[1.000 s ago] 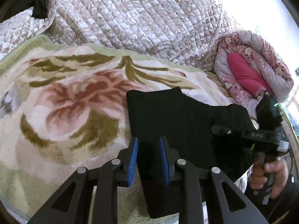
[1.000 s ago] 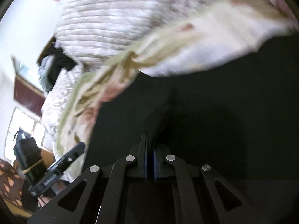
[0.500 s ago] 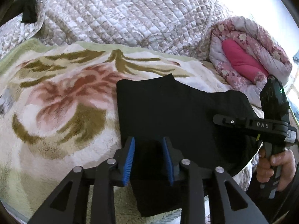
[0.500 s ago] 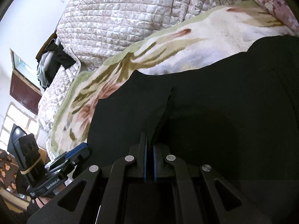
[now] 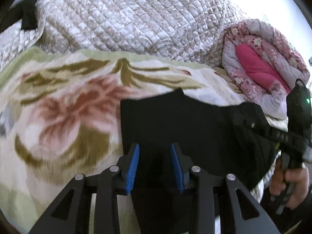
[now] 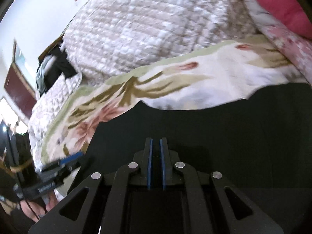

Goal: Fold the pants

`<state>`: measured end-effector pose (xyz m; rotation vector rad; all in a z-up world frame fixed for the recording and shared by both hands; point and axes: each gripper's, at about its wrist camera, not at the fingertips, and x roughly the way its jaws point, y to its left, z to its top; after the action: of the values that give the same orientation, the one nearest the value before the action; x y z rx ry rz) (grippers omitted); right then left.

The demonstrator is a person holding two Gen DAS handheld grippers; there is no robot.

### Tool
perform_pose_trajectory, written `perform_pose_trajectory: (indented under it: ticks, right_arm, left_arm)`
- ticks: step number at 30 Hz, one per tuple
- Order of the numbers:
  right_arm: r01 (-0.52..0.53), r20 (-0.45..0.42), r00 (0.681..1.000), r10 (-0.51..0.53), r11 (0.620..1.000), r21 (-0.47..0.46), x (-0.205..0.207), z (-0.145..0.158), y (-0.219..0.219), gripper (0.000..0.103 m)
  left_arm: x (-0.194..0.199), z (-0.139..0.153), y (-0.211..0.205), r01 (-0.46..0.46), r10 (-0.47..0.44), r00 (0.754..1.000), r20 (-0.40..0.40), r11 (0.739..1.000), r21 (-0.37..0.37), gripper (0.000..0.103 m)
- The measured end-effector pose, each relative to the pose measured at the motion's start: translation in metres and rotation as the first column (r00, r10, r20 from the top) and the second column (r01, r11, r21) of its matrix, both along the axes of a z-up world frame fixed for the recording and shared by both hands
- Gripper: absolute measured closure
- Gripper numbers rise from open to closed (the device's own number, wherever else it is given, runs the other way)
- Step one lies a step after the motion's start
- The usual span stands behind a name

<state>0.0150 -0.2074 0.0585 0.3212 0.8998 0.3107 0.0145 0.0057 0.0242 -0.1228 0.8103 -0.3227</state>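
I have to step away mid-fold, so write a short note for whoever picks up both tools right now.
Left tool: open, fingers either side of the near left edge of the black pants, nothing pinched.
Right tool: a narrow gap shows between the pads, over the black cloth; whether it pinches anything cannot be told.
The pants lie folded into a compact dark shape on the floral blanket, with the quilted cover behind.
Done: at least one fold seems to be in.
Left: probably a final fold and smoothing.

Floral blanket (image 5: 64, 105) over bed; quilted cover (image 5: 136, 17) heaped behind; pink floral quilt (image 5: 261, 58) rolled; white wall (image 6: 37, 13); bright window (image 6: 8, 113).
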Motion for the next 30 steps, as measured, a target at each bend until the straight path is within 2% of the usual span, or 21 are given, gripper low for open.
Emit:
perform_pose_trajectory:
  ticks: [3, 5, 6, 8, 14, 16, 18, 30]
  right_arm:
    - [0.017, -0.08, 0.997, -0.022, 0.998, -0.066, 0.016, -0.022, 0.004, 0.097]
    - [0.039, -0.07, 0.997, -0.042, 0.998, -0.041, 0.015, -0.022, -0.003, 0.097]
    - [0.047, -0.065, 0.997, -0.051, 0.997, -0.061, 0.013, -0.02, -0.005, 0.097]
    - [0.06, -0.049, 0.997, -0.066, 0.991, -0.119, 0.008, -0.016, -0.005, 0.097]
    - [0.03, 0.012, 1.0, -0.029, 0.989, -0.143, -0.024, 0.003, 0.003, 0.096]
    - [0.012, 0.041, 0.999, -0.005, 0.985, -0.172, -0.036, 0.009, 0.01, 0.09]
    - [-0.008, 0.058, 0.998, 0.02, 0.981, -0.193, -0.047, 0.012, 0.016, 0.089]
    - [-0.128, 0.057, 0.987, 0.149, 0.952, -0.279, -0.076, 0.002, 0.048, 0.089]
  left_arm:
    - [0.023, -0.002, -0.008, 0.004, -0.004, 1.0, 0.0, 0.999, 0.034, 0.067]
    - [0.037, -0.014, -0.012, 0.011, -0.009, 0.999, -0.05, 0.999, 0.043, 0.067]
    - [0.038, -0.018, -0.013, 0.006, -0.004, 0.999, -0.046, 0.999, 0.04, 0.067]
    - [0.033, -0.017, -0.015, 0.008, -0.007, 1.0, -0.014, 0.998, 0.055, 0.066]
    - [0.015, -0.01, -0.014, 0.011, -0.011, 1.0, -0.007, 0.999, 0.05, 0.066]
    - [0.004, -0.007, -0.014, 0.014, -0.014, 1.0, 0.001, 0.998, 0.054, 0.066]
    - [-0.008, -0.006, -0.015, 0.016, -0.016, 1.0, 0.008, 0.998, 0.059, 0.066]
    - [-0.062, -0.006, -0.015, -0.015, 0.011, 0.999, 0.042, 0.996, 0.087, 0.066]
